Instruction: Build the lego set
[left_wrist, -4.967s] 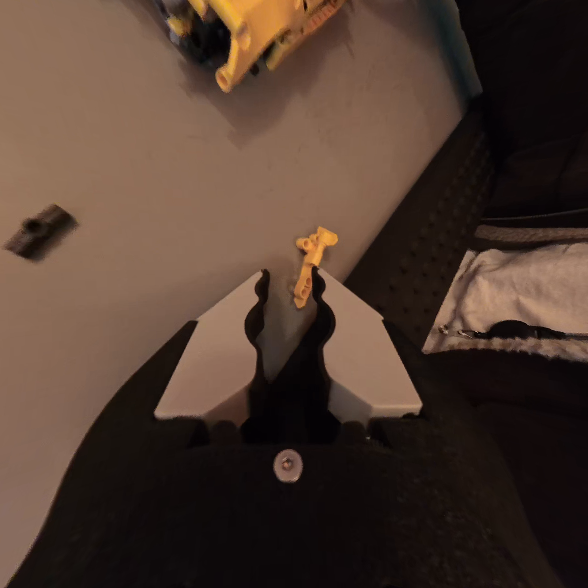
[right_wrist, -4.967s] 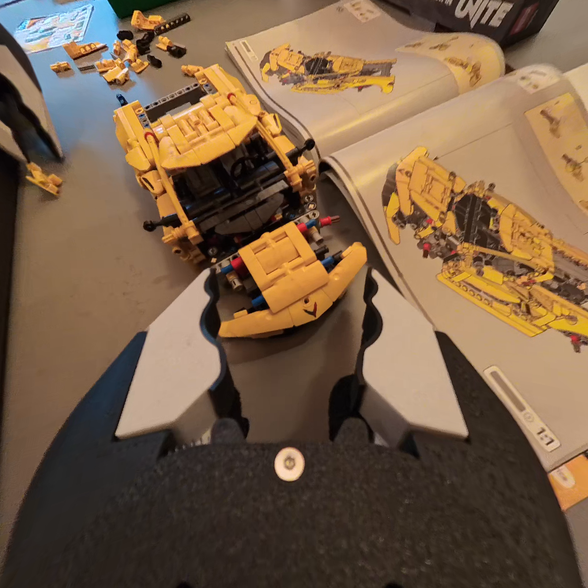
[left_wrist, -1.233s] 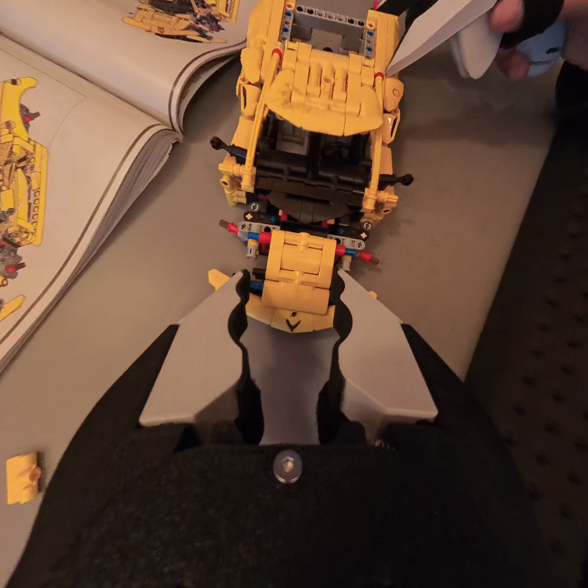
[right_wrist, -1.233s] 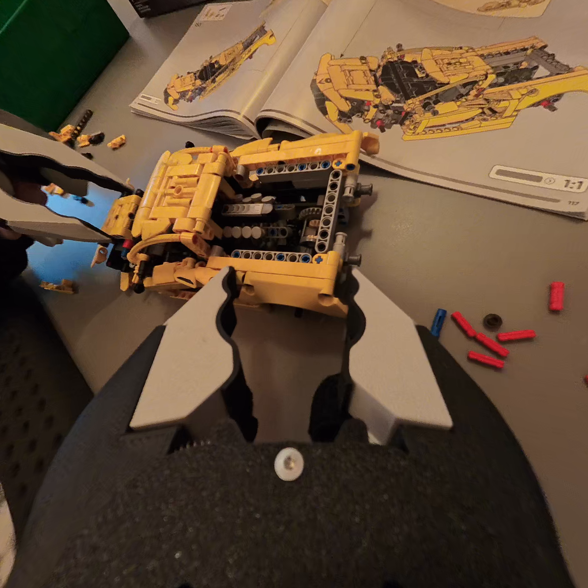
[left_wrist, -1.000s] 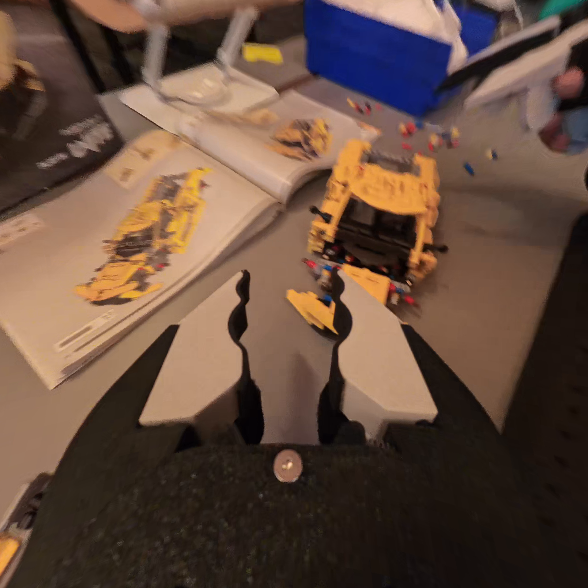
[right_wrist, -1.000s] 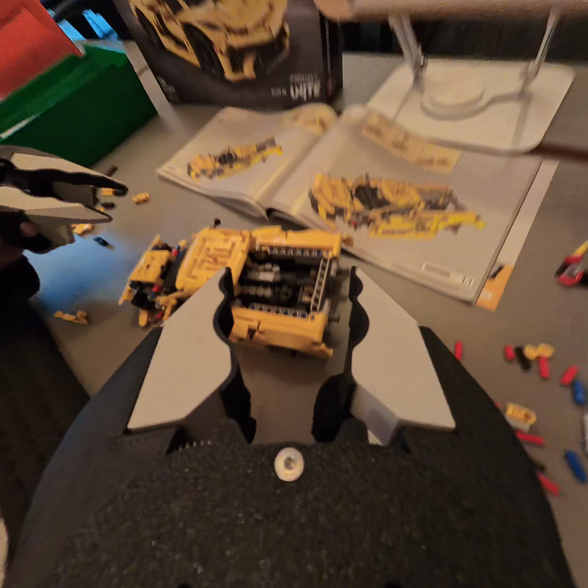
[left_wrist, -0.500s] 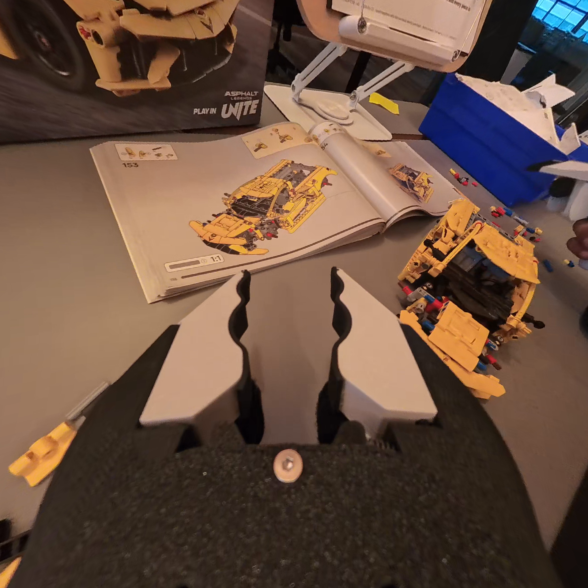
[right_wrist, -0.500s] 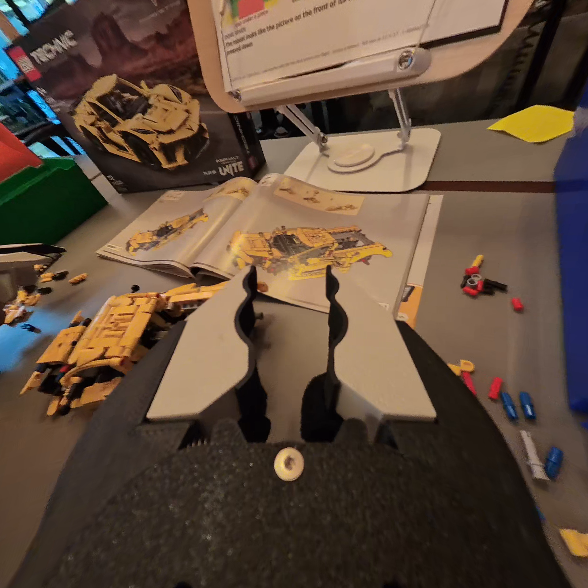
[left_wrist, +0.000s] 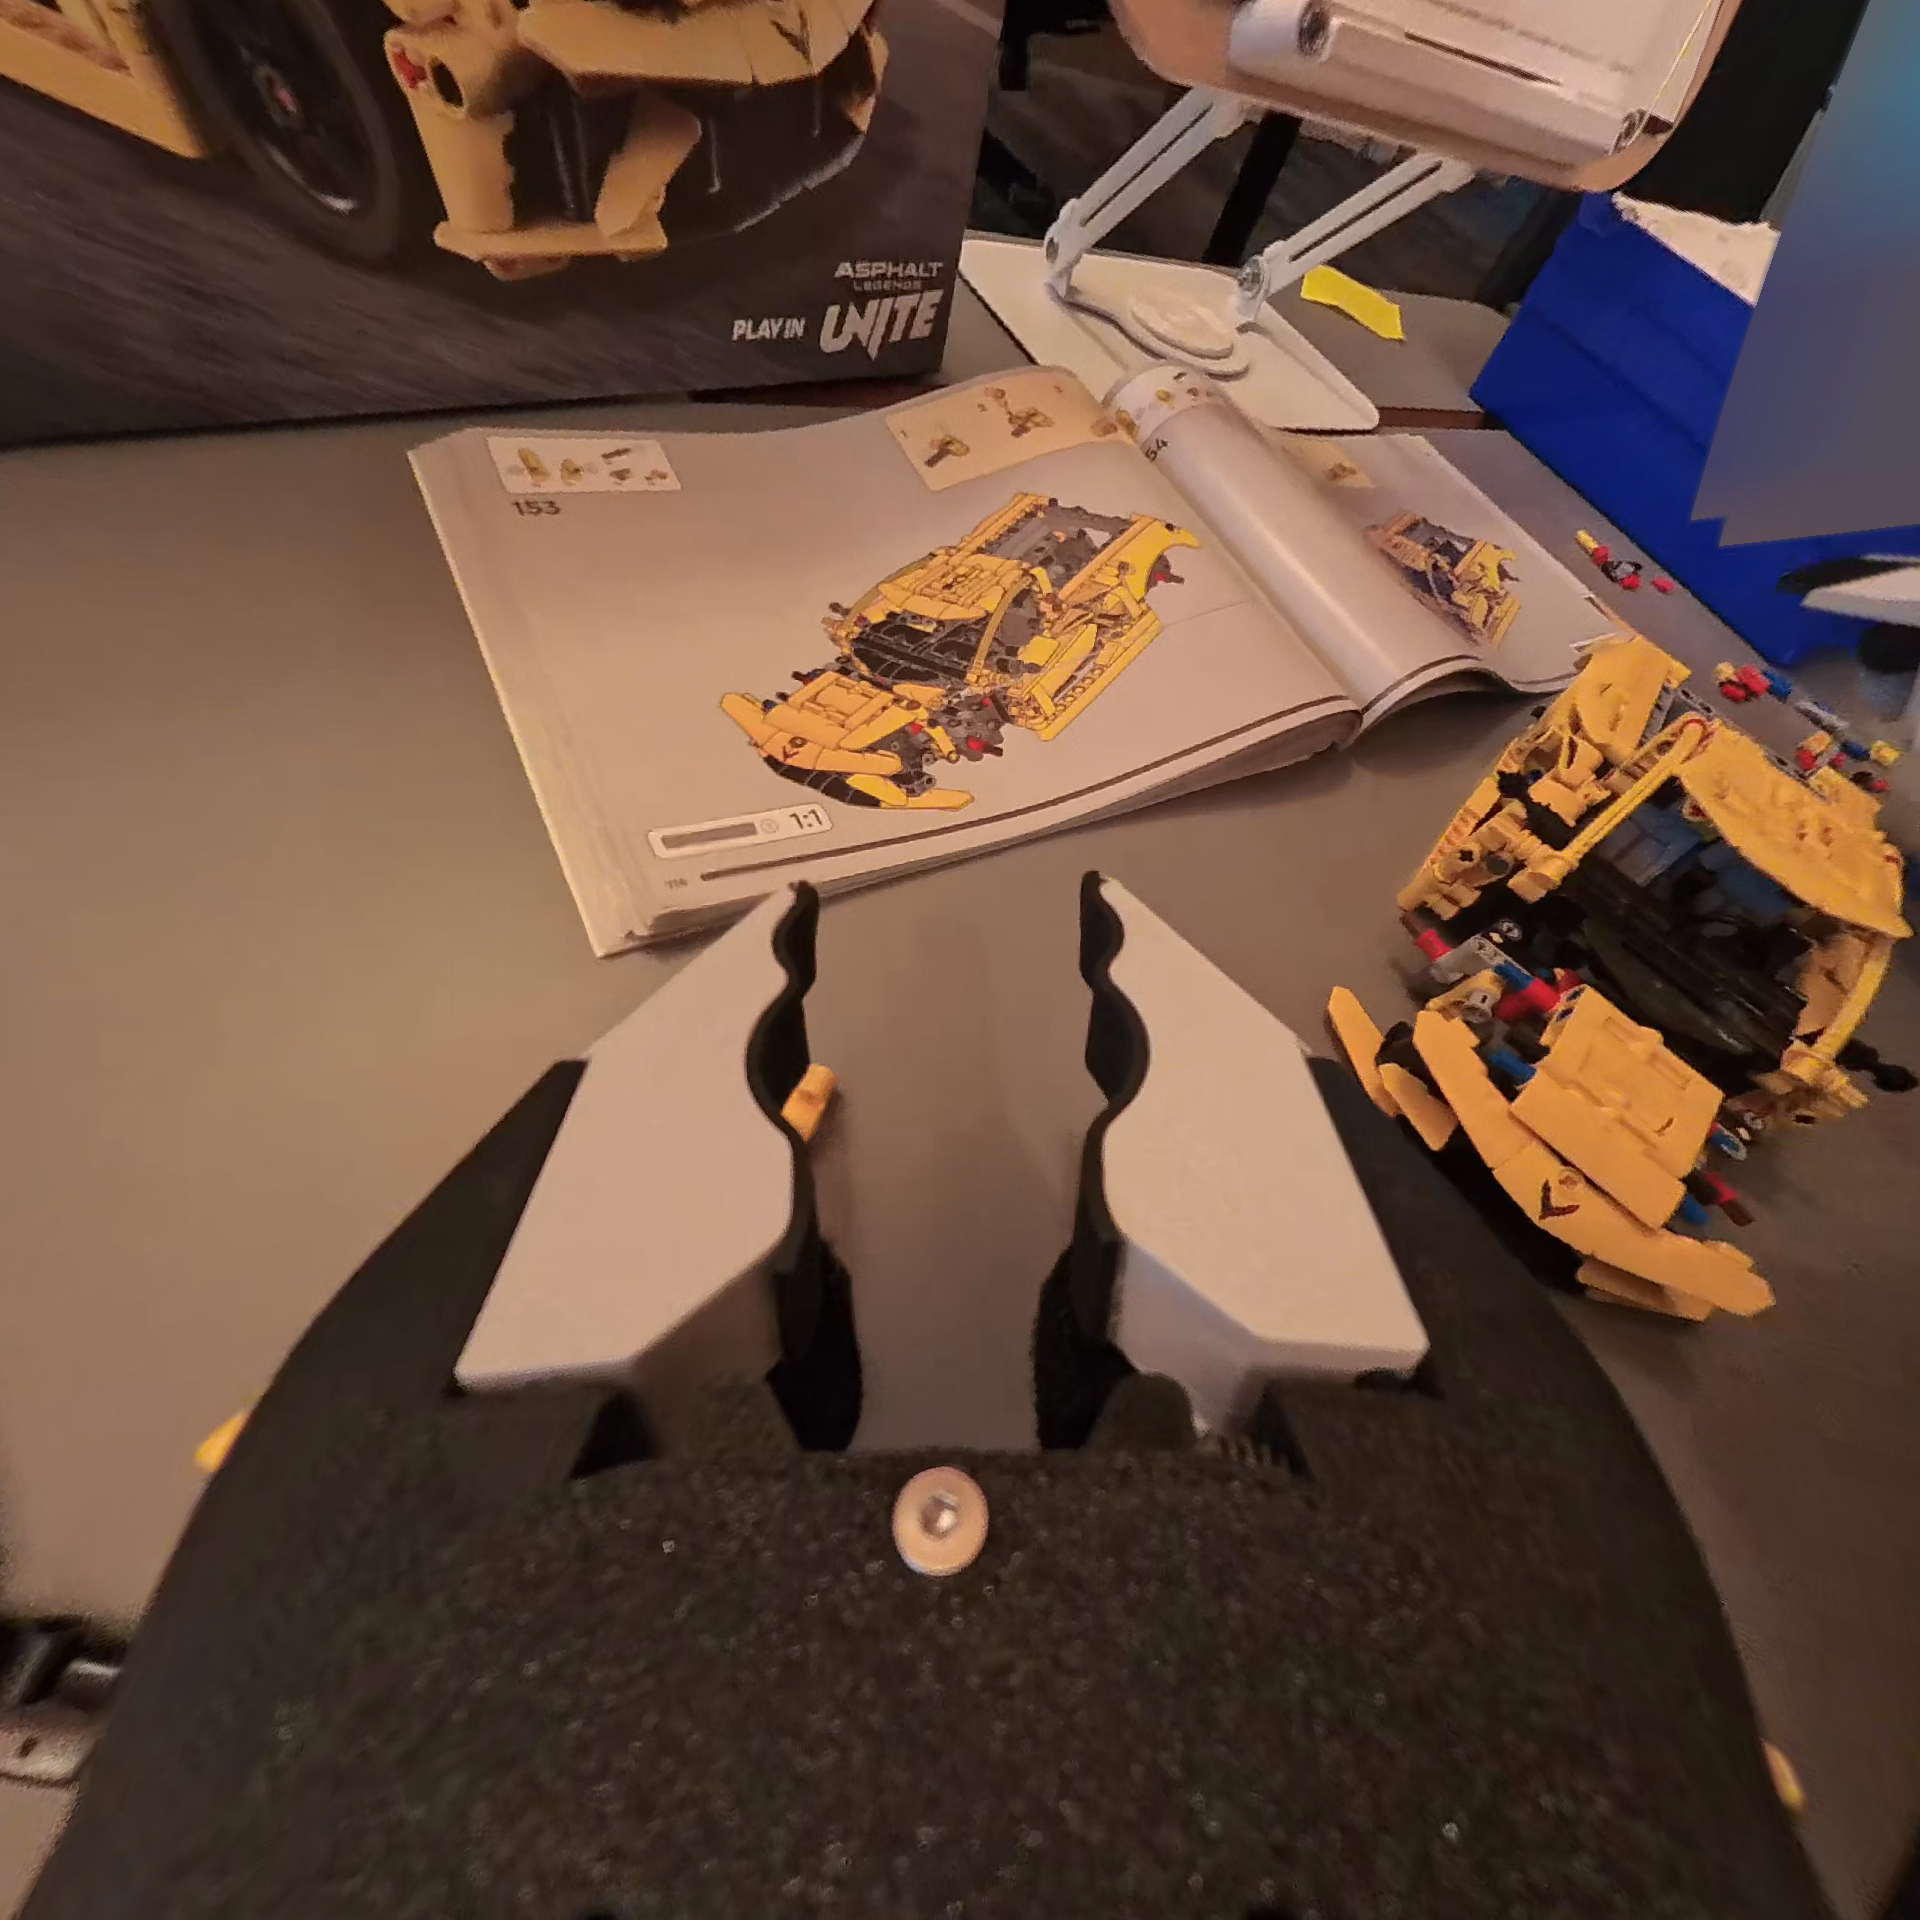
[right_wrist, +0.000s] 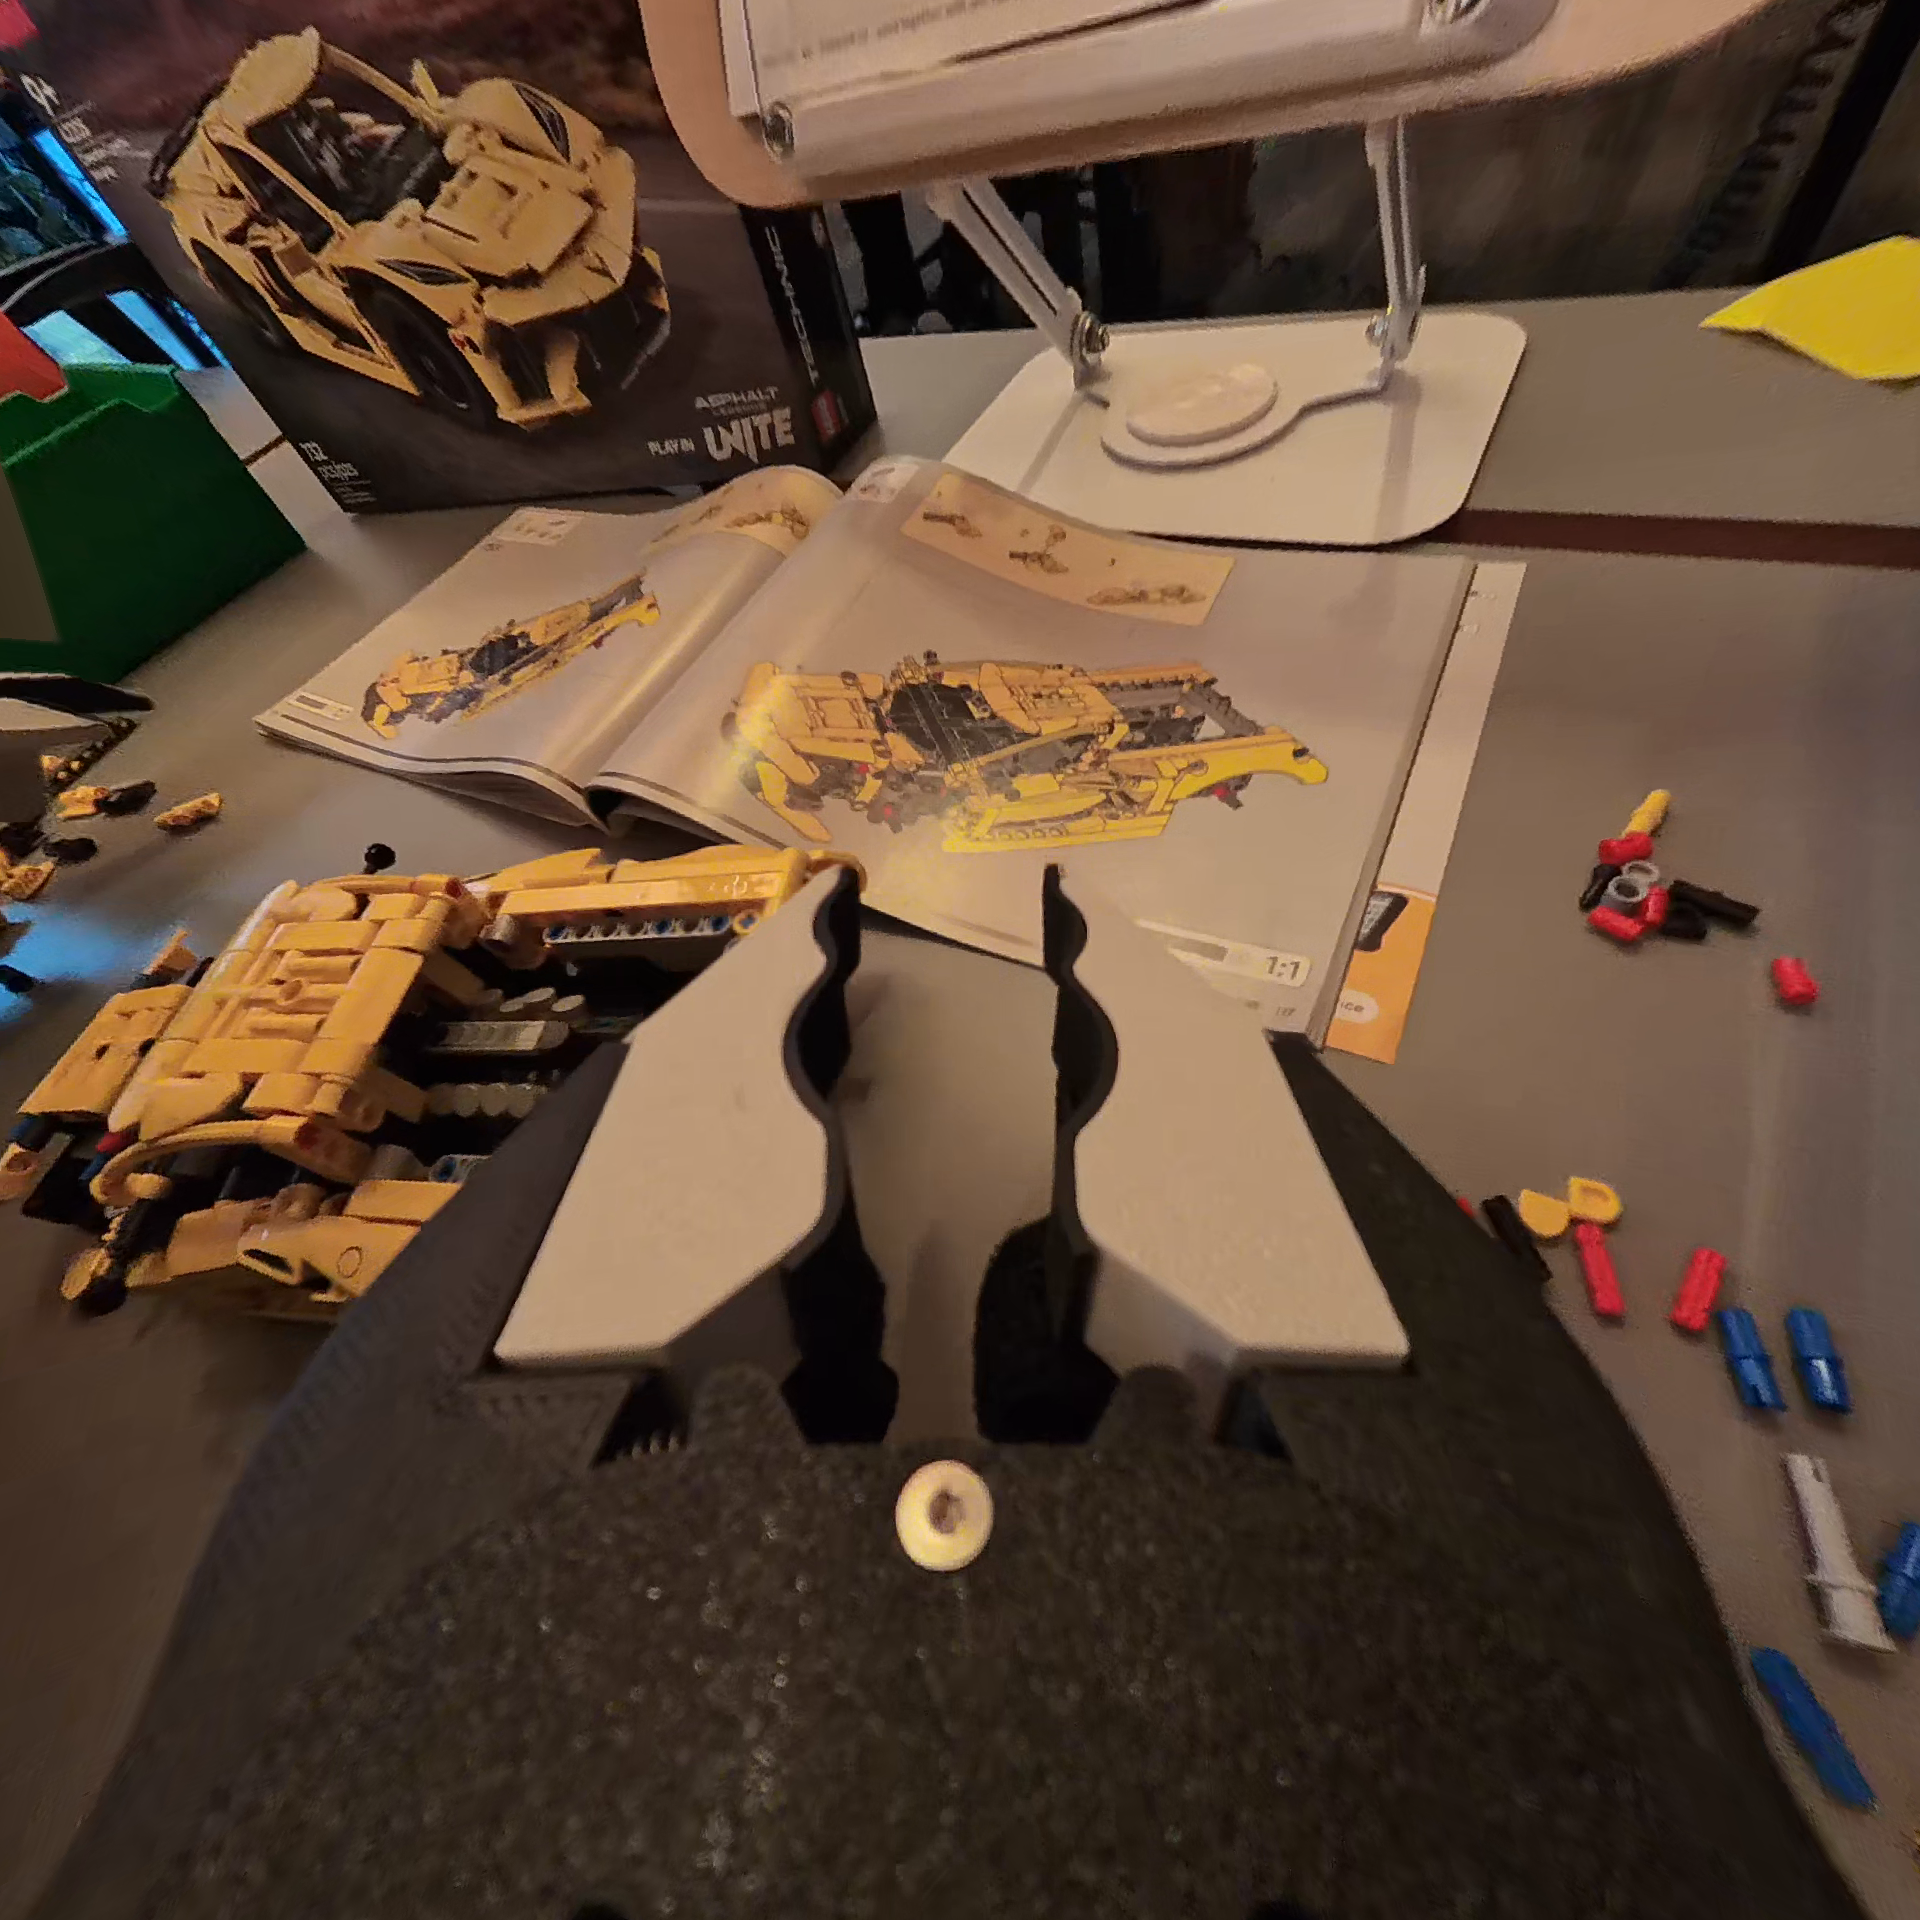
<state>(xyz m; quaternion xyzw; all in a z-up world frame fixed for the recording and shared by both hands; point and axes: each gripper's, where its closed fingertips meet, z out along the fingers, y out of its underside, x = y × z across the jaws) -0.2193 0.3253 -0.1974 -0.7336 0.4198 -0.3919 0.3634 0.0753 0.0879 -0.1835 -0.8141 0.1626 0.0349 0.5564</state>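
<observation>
The yellow car (left_wrist: 1652, 977) sat half built on the tabletop (left_wrist: 260, 831) beside the open manual (left_wrist: 883, 644), loose pins (right_wrist: 1704, 1309) unused. The left tool (left_wrist: 945, 904) and right tool (right_wrist: 951, 883) gaped empty.

Your half-built yellow car (left_wrist: 1652, 966) sits on the grey surface (left_wrist: 260, 831) just beside the open instruction book (left_wrist: 883, 665); its black inner frame shows, its nose panel hangs low; loose red and blue pins (right_wrist: 1704, 1320) lie scattered apart.
</observation>
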